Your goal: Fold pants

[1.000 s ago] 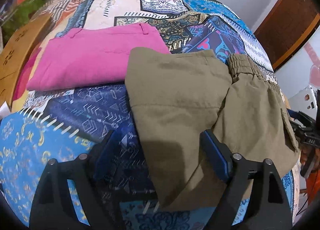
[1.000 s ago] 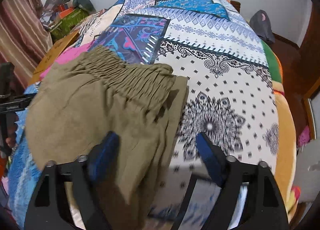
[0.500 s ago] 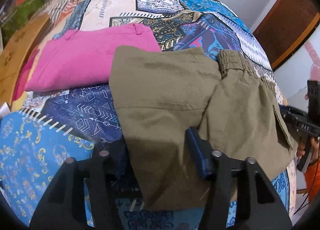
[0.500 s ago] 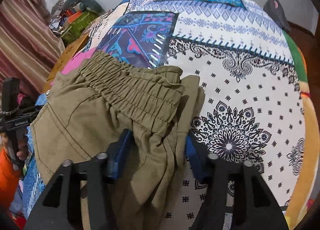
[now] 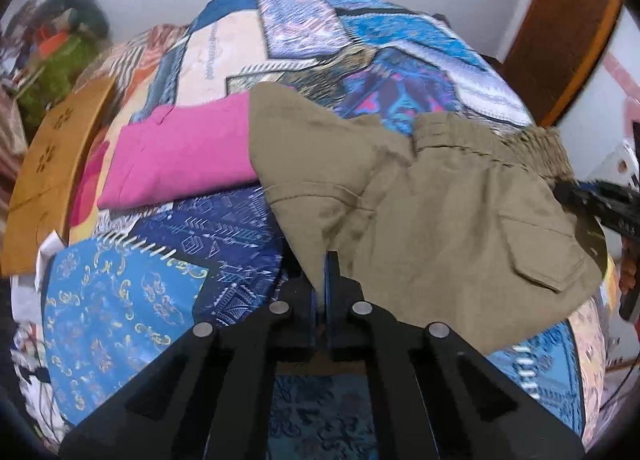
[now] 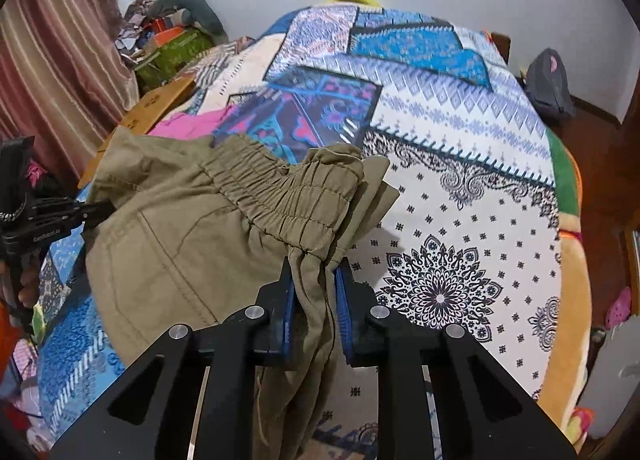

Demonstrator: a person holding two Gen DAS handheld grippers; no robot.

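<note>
Olive-green pants (image 5: 432,212) lie partly folded on a patchwork bedspread (image 5: 120,300); they also show in the right wrist view (image 6: 192,228). My left gripper (image 5: 320,280) is shut on the near fold edge of the pants and lifts it off the bed. My right gripper (image 6: 314,300) is shut on the bunched cloth just below the elastic waistband (image 6: 280,196). Each gripper shows in the other's view: the right one (image 5: 600,200) and the left one (image 6: 48,216), at the pants' edges.
A folded pink garment (image 5: 180,148) lies on the bed, its right edge under the olive pants. A wooden board (image 5: 48,180) runs along the bed's left side. Clutter (image 6: 172,40) is piled by the curtain. A grey bag (image 6: 548,80) sits at the far right.
Both grippers closed from open onto the olive pants and lifted the cloth off the bed. The pants now bunch and drape between them.
</note>
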